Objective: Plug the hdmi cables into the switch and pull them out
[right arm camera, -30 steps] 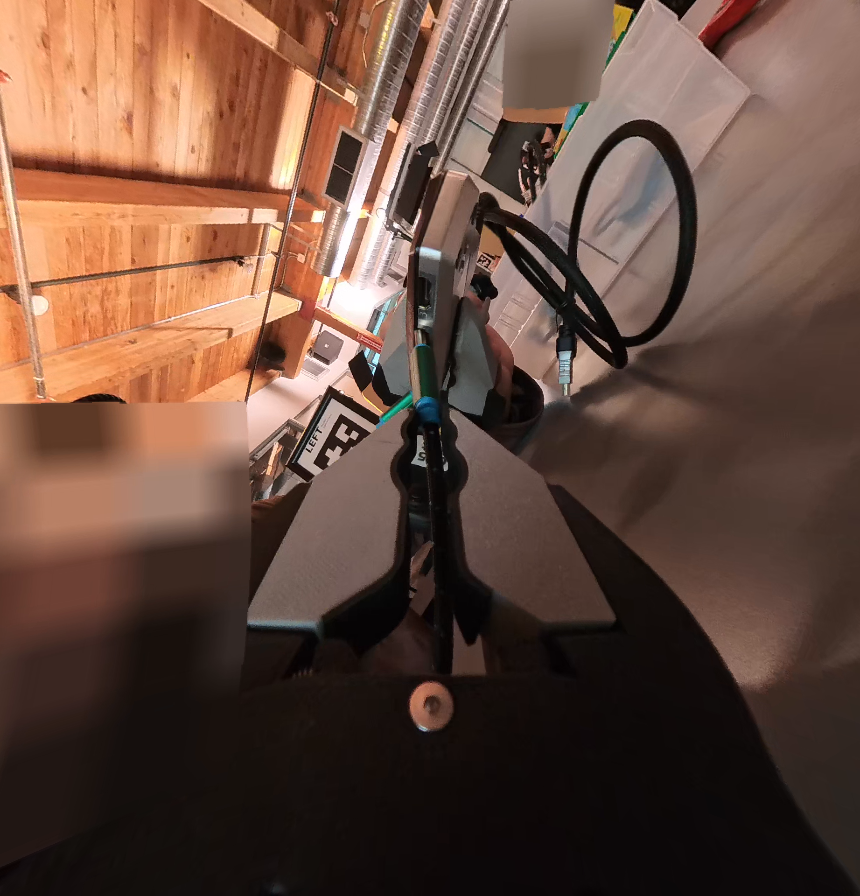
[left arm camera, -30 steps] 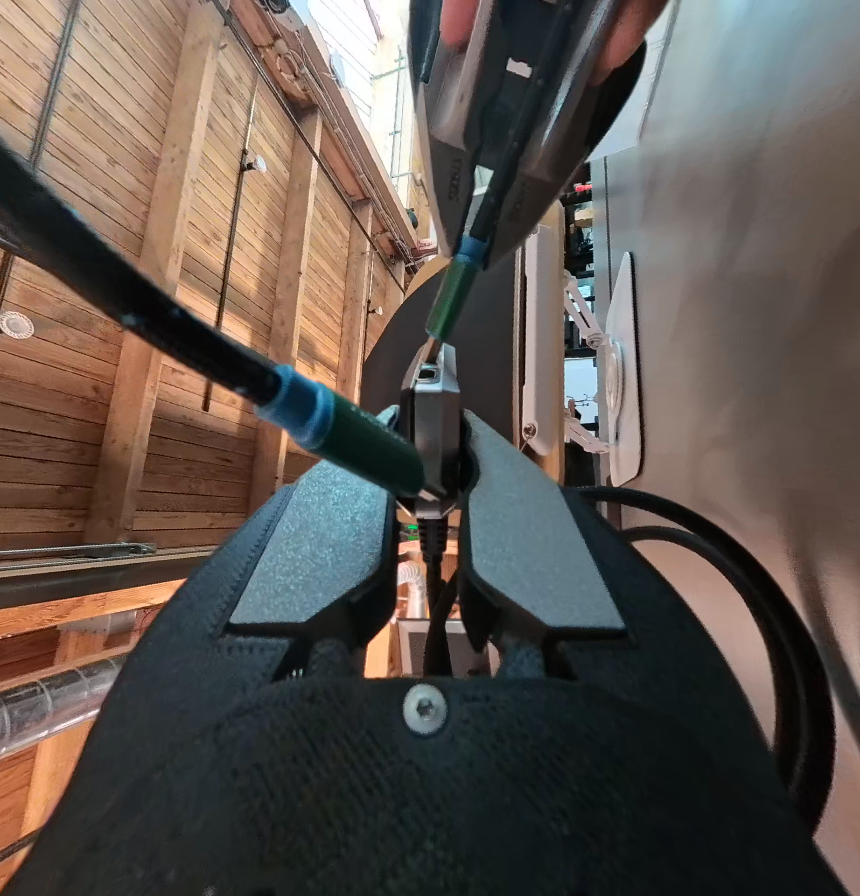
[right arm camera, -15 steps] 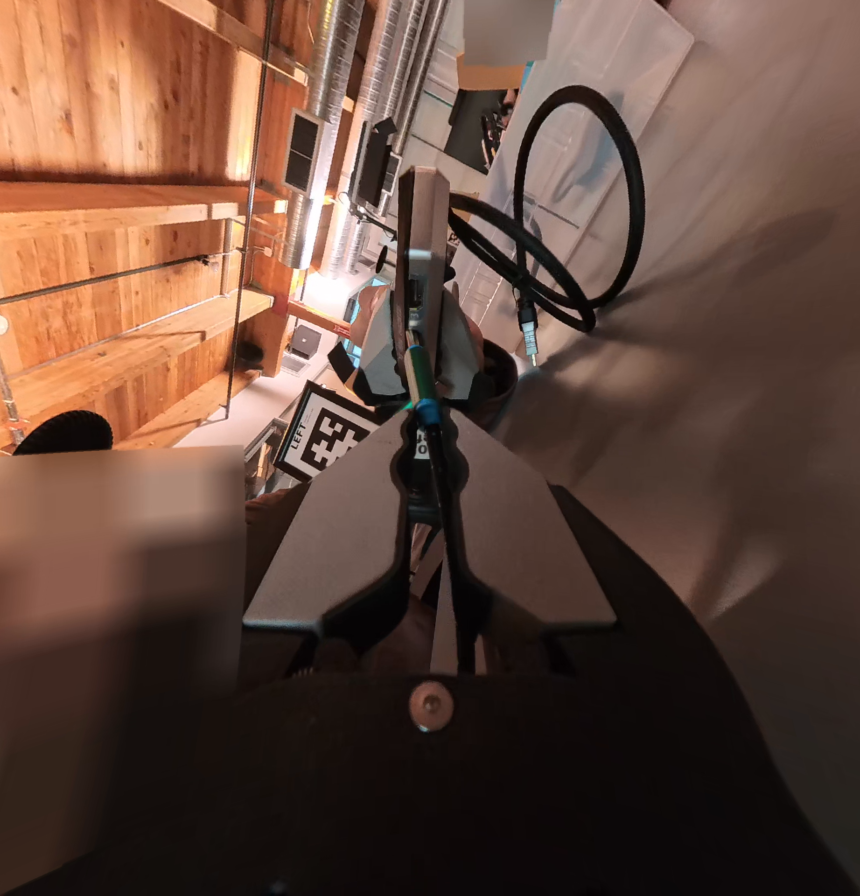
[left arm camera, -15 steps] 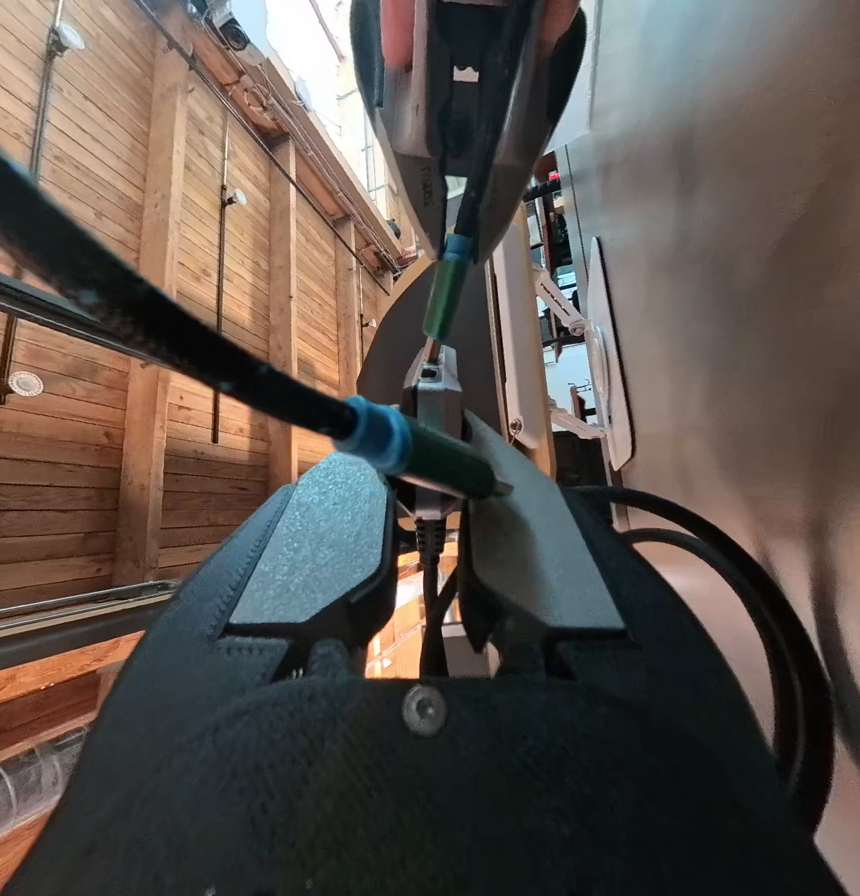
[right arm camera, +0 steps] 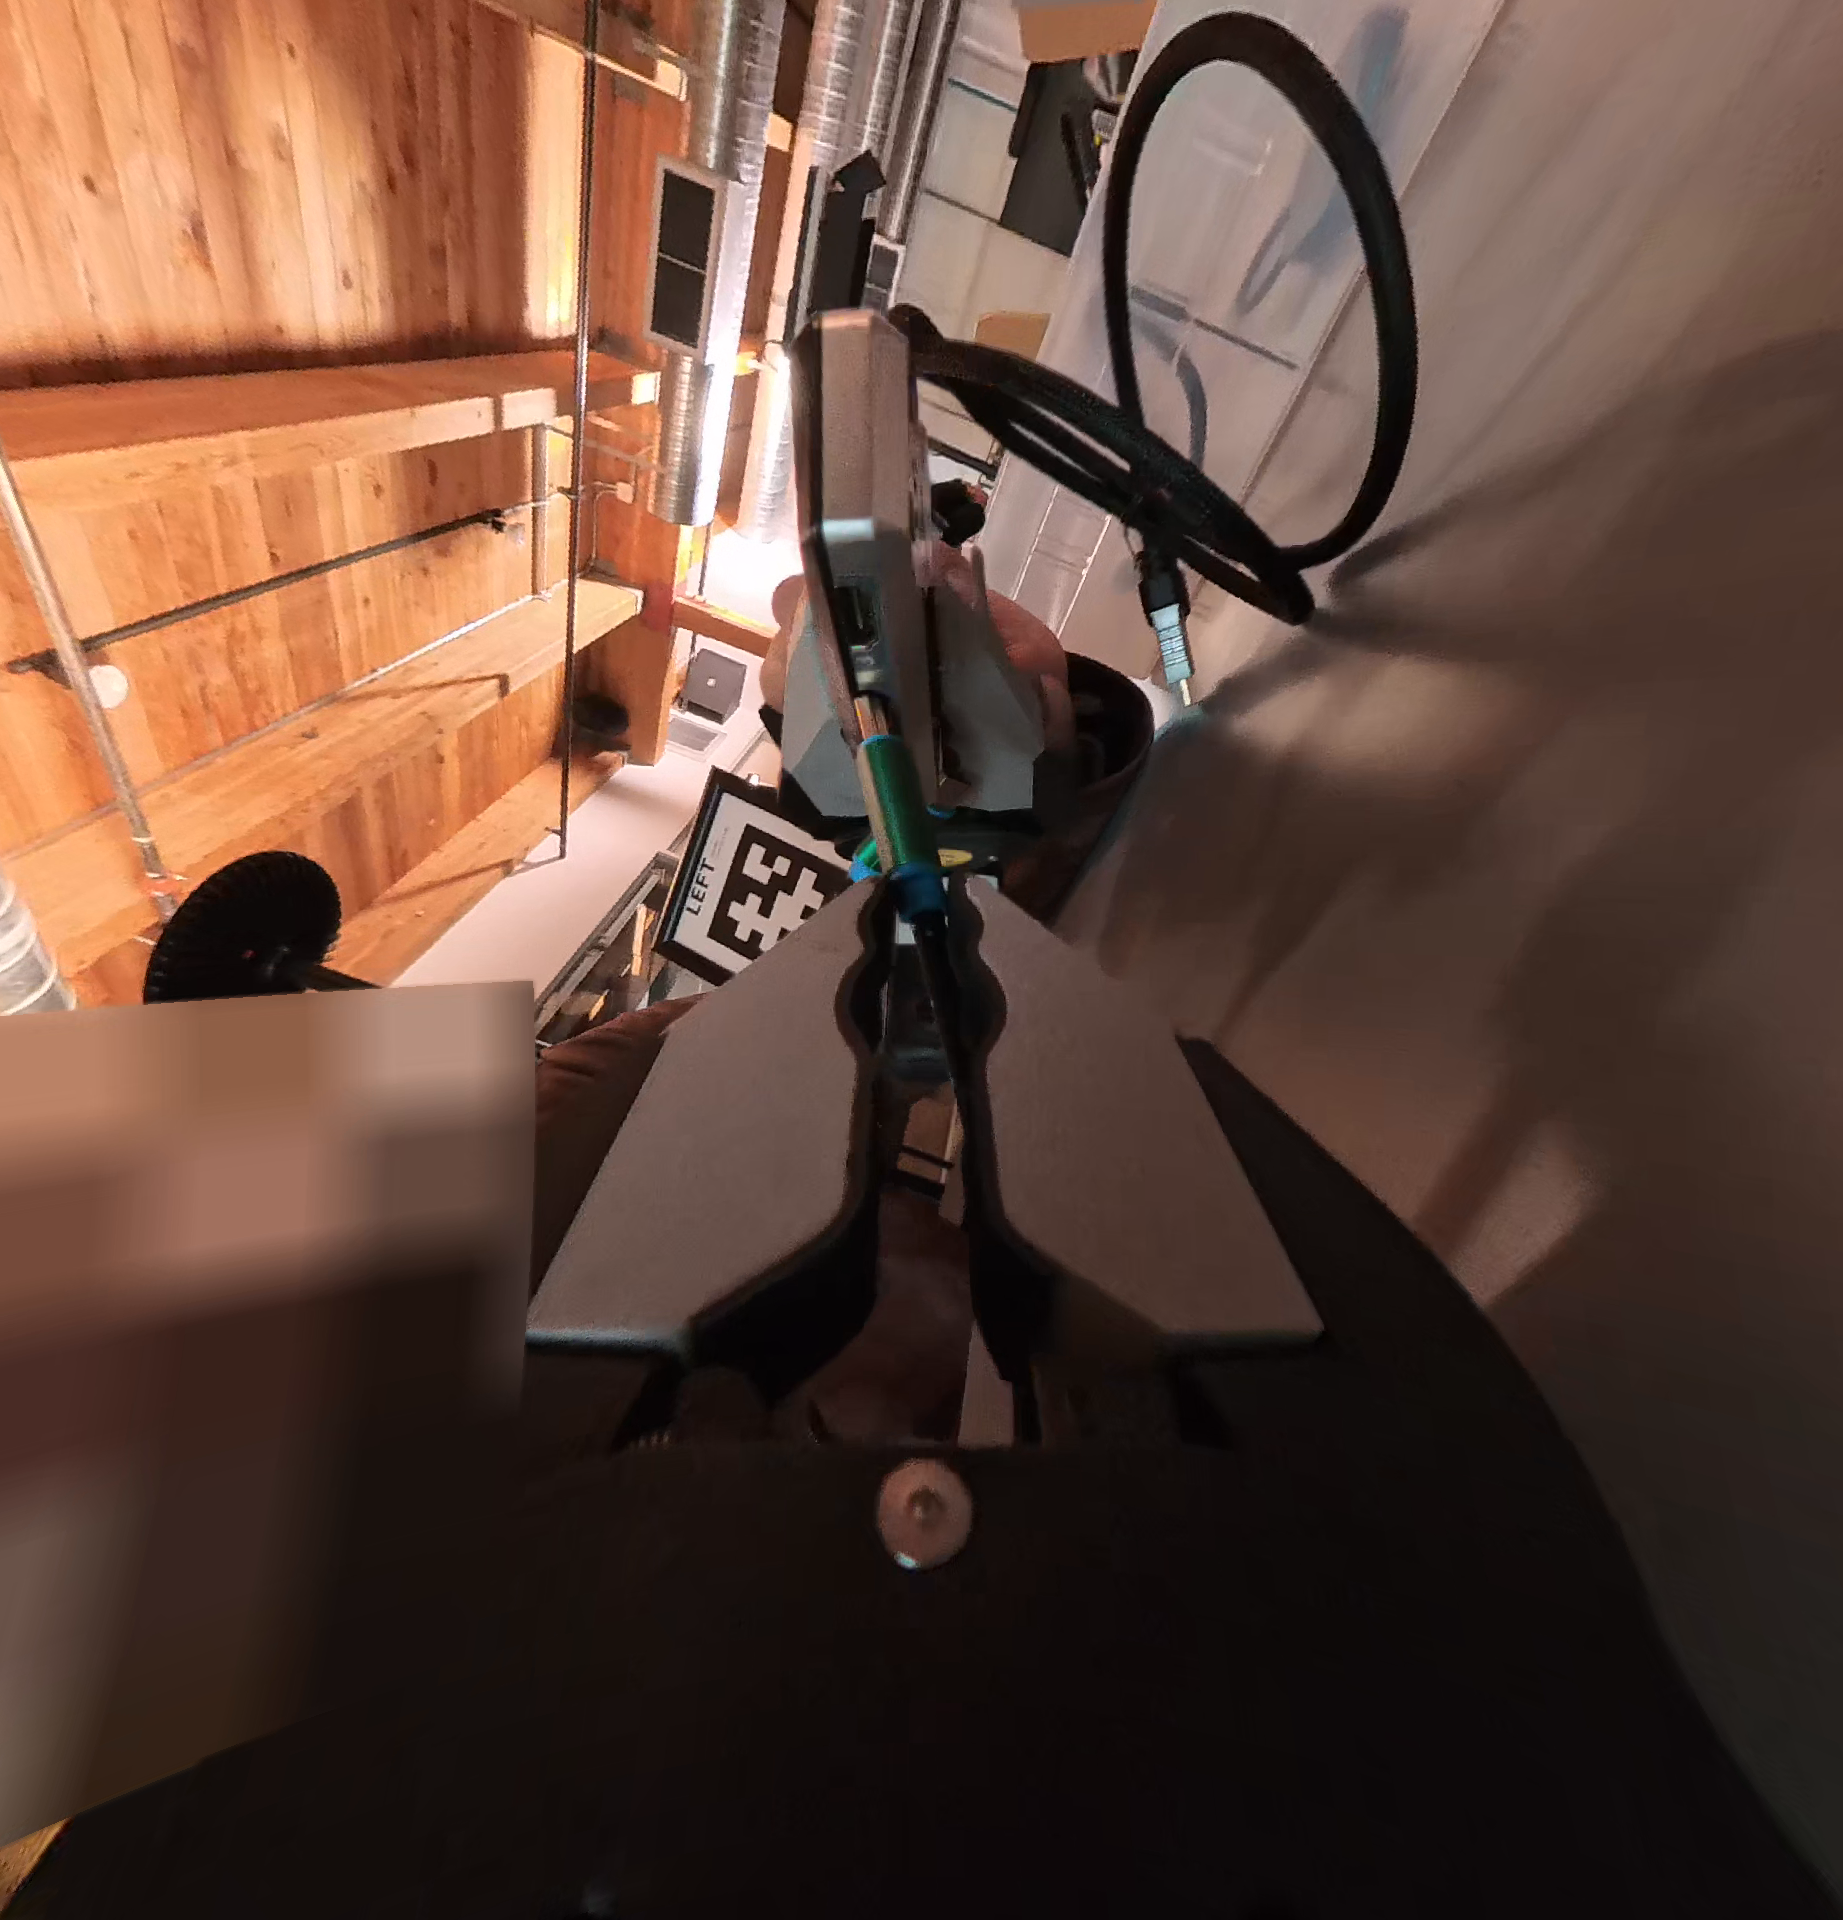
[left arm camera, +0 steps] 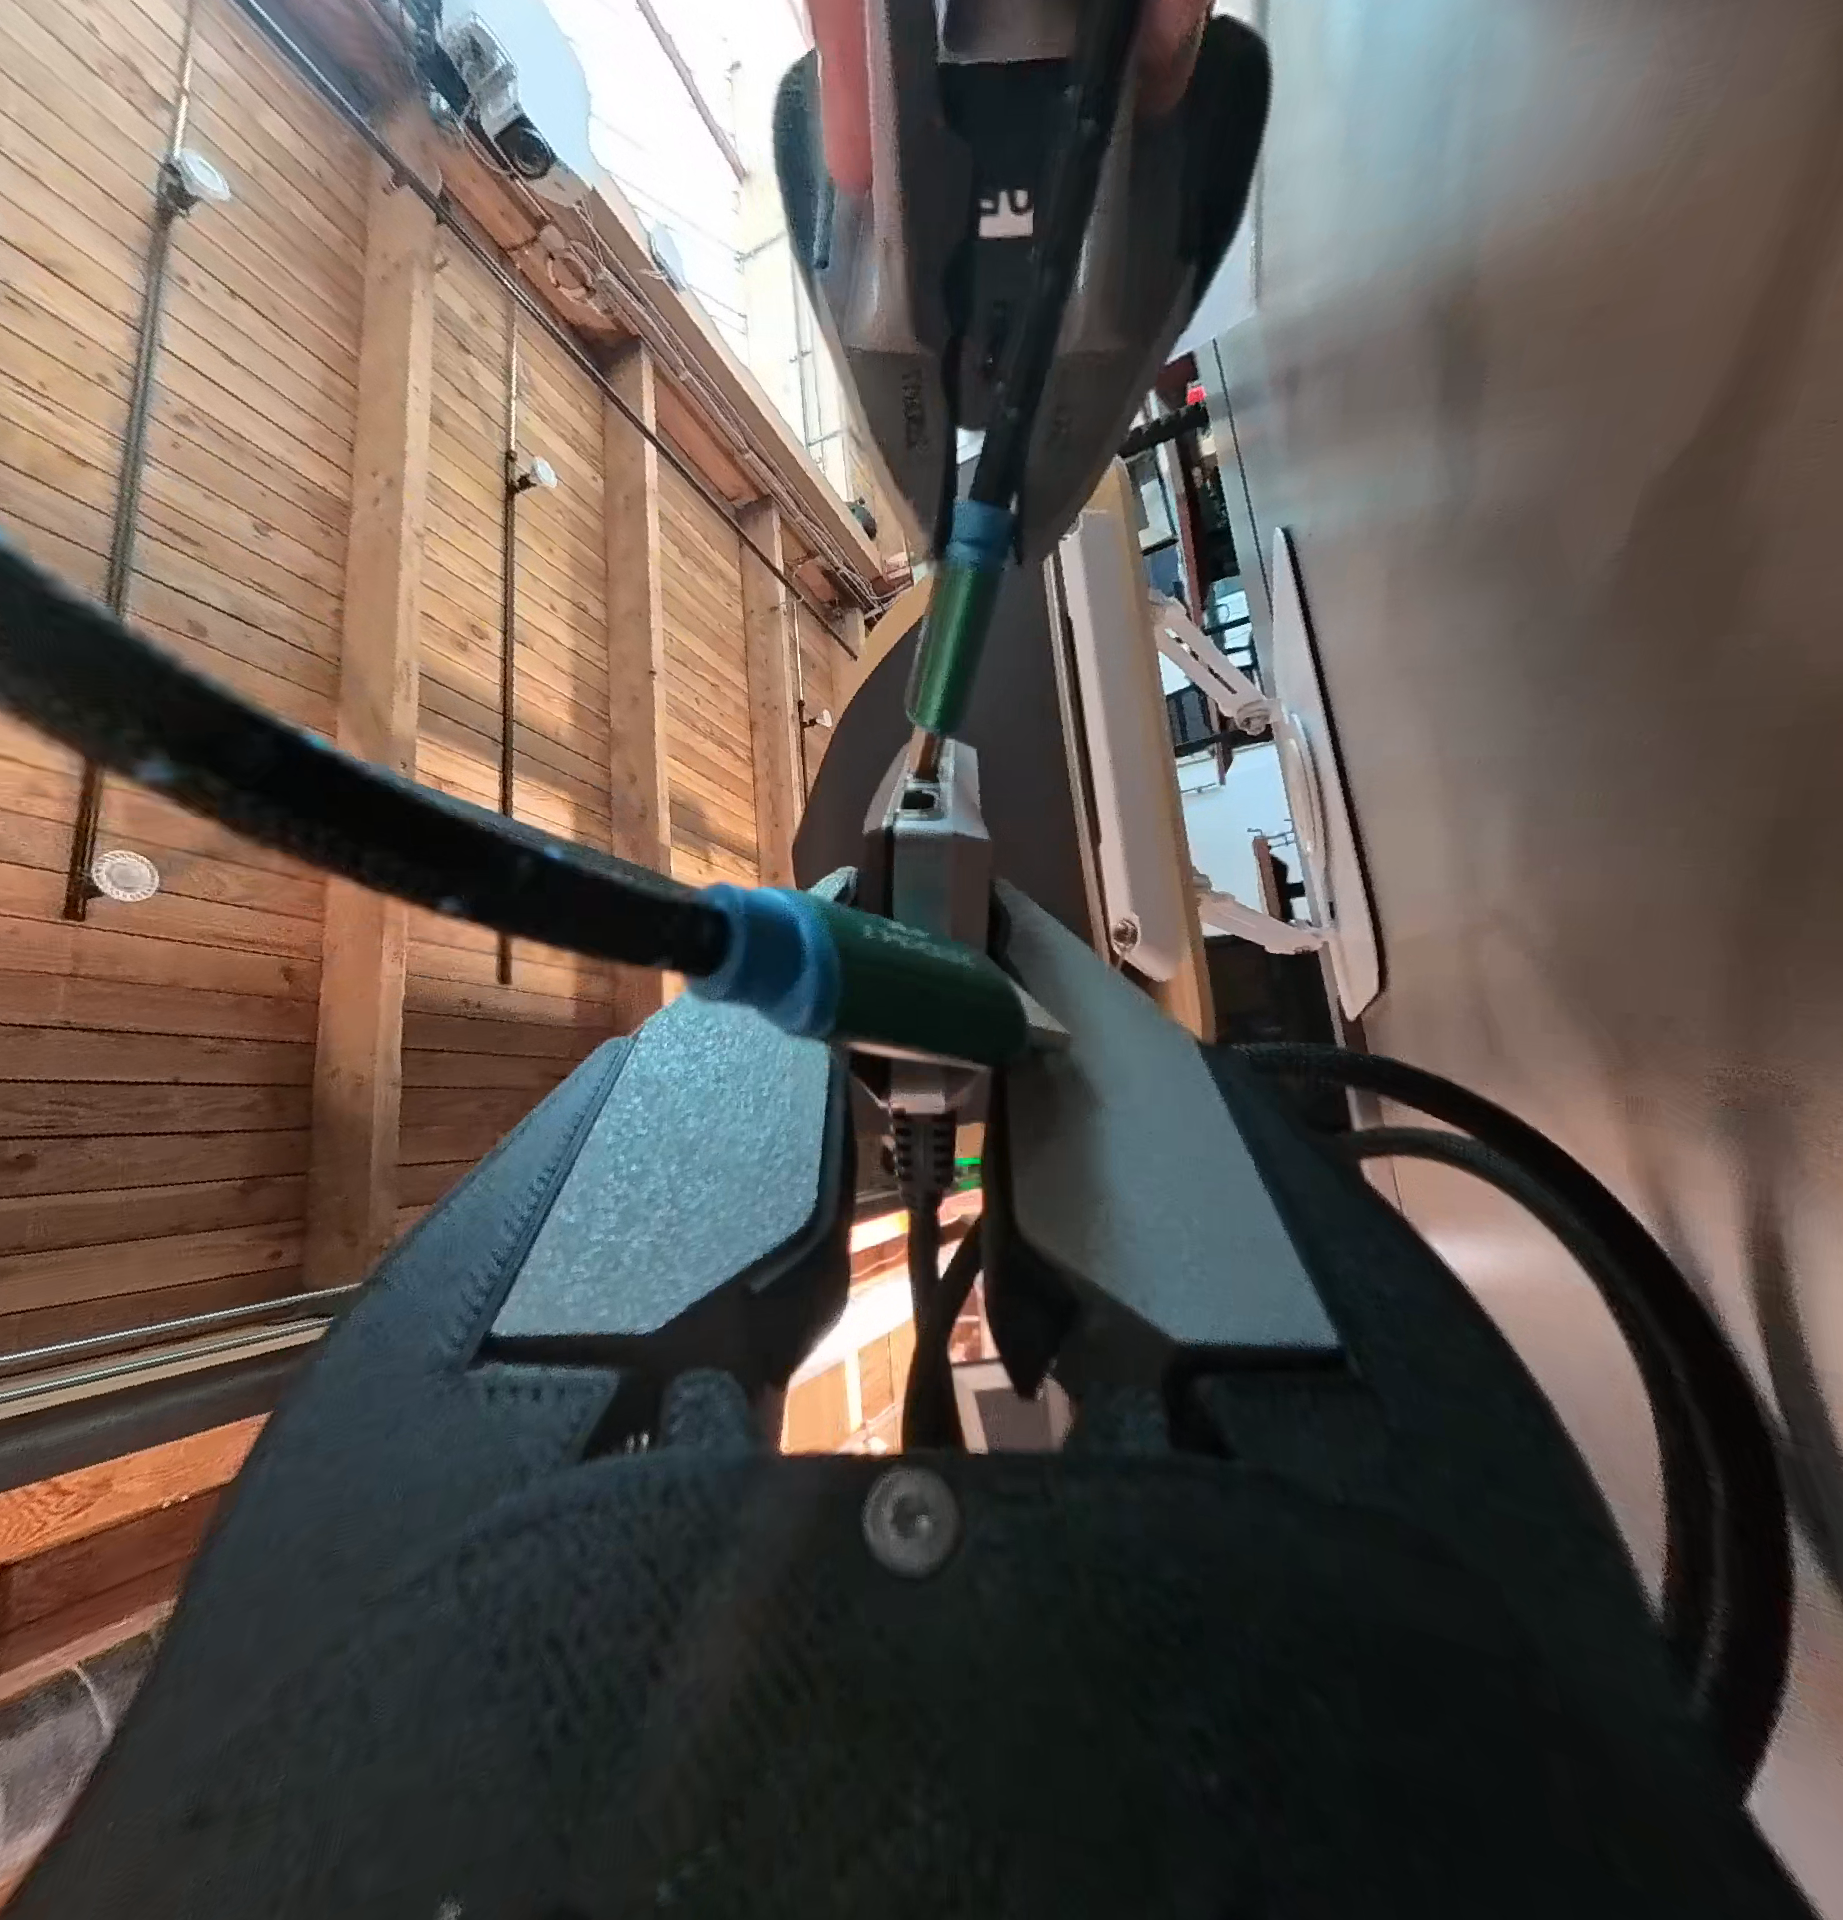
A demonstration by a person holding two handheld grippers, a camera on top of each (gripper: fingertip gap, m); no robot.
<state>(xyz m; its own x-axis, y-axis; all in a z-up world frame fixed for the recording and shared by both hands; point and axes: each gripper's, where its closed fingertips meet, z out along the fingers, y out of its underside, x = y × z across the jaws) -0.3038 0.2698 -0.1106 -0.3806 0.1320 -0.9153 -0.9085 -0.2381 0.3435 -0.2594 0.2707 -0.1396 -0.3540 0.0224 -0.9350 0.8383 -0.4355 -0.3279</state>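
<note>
**Steady the switch, feed the plug straight**

Your left gripper (left arm camera: 922,997) is clamped on the switch (left arm camera: 932,862), a small grey metal box pinched by its flat faces between the two fingers and held up off the table (right arm camera: 1519,935). Your right gripper (right arm camera: 922,914) is closed on the braided cable just behind the blue collar of a green-bodied HDMI plug (right arm camera: 896,800), which sticks out past the fingertips. The plug's metal tip sits at the port on the switch's near edge; whether it is seated or only at the mouth, you cannot tell from here.

A second green plug (left arm camera: 917,987) with its thick braided cable (left arm camera: 325,769) lies across your left fingers, right against the switch's side. It looks free of the port, though that is uncertain.

Expect the switch to be light and rigid, with smooth faces that may slip or twist under side load, so keep the clamp across its broad faces. The plug shell is stiff, but the cable behind it flexes; gripping that far back lets the plug wobble. Take hold nearer the green body if you can, and push along the port's axis, since the thin metal tongue will likely bind if tilted.

A spare loop of black cable (right arm camera: 1384,260) rests on the table beyond the right fingers.
</note>
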